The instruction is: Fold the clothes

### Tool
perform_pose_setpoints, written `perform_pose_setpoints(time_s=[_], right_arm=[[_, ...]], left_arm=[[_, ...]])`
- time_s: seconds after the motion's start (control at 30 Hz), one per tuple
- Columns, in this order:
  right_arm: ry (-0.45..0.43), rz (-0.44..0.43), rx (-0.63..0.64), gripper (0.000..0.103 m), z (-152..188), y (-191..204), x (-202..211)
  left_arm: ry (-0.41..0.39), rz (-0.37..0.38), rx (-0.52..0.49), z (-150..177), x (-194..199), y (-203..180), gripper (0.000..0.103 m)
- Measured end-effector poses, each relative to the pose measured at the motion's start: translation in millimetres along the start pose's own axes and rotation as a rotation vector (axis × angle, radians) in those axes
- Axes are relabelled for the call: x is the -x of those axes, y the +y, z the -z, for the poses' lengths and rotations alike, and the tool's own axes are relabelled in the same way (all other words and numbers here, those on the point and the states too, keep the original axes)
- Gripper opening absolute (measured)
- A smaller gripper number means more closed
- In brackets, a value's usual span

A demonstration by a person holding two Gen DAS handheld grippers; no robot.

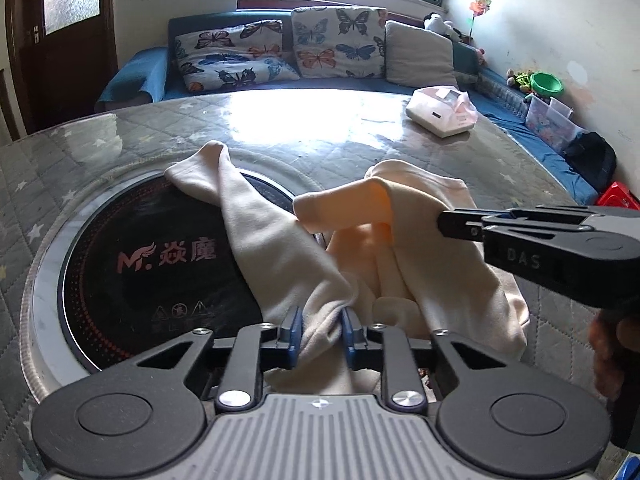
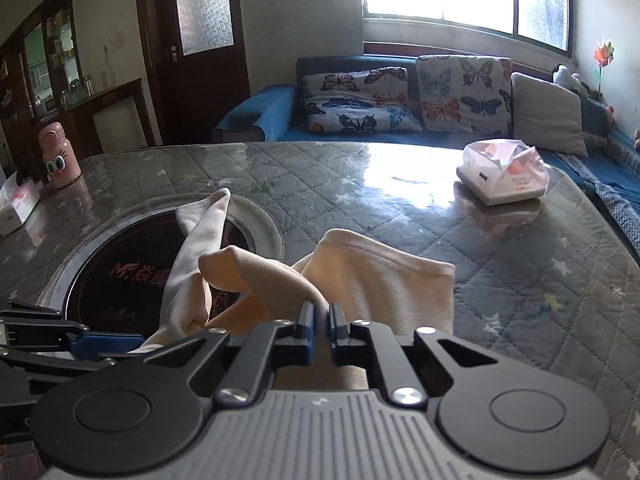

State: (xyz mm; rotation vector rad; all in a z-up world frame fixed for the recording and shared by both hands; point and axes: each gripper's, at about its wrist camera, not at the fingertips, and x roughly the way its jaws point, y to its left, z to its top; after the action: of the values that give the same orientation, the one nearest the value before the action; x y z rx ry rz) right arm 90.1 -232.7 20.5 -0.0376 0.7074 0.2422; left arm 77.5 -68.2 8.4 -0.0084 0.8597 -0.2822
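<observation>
A cream garment (image 1: 280,236) lies crumpled on the quilted table, one sleeve stretched over the black induction cooktop (image 1: 152,264). My left gripper (image 1: 321,322) is shut on a bunched fold at the garment's near edge. My right gripper (image 2: 320,316) is shut on another fold of the garment (image 2: 380,276); it also shows in the left wrist view (image 1: 444,220) coming in from the right over the cloth. The left gripper shows at the left edge of the right wrist view (image 2: 100,346).
A white and pink tissue box (image 2: 504,176) stands at the table's far right. A pink bottle (image 2: 58,156) and another tissue box (image 2: 18,206) stand at the far left. A blue sofa with butterfly cushions (image 2: 360,100) runs behind the table (image 2: 520,300).
</observation>
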Motion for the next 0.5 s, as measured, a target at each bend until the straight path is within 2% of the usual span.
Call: perform_pose_setpoints(time_s=[0.07, 0.17, 0.27, 0.33, 0.37, 0.4, 0.5], right_arm=[[-0.002, 0.006, 0.015, 0.014, -0.6, 1.1, -0.5], [-0.003, 0.001, 0.024, 0.039, -1.5, 2.1, -5.7], [0.008, -0.006, 0.045, 0.042, -1.8, 5.7, -14.5], [0.023, -0.004, 0.044, 0.04, -0.5, 9.9, -21.8], [0.03, -0.005, 0.038, 0.034, 0.1, 9.2, -24.0], [0.037, -0.006, 0.032, 0.016, 0.7, 8.4, -25.8], [0.034, -0.012, 0.015, 0.007, 3.2, 3.3, -22.4]], left_arm=[[-0.005, 0.0, -0.002, 0.3, 1.7, -0.1, 0.019], [-0.008, 0.001, 0.001, 0.1, 3.5, 0.9, 0.019], [-0.007, 0.002, 0.007, -0.4, 4.8, 2.9, 0.025], [-0.005, -0.003, 0.005, -1.1, 4.2, 2.8, 0.032], [-0.005, -0.006, 0.002, -1.4, 3.8, 2.5, 0.039], [-0.005, -0.007, -0.001, -1.5, 3.3, 2.4, 0.042], [-0.002, -0.008, -0.004, -1.7, 0.9, 3.4, 0.042]])
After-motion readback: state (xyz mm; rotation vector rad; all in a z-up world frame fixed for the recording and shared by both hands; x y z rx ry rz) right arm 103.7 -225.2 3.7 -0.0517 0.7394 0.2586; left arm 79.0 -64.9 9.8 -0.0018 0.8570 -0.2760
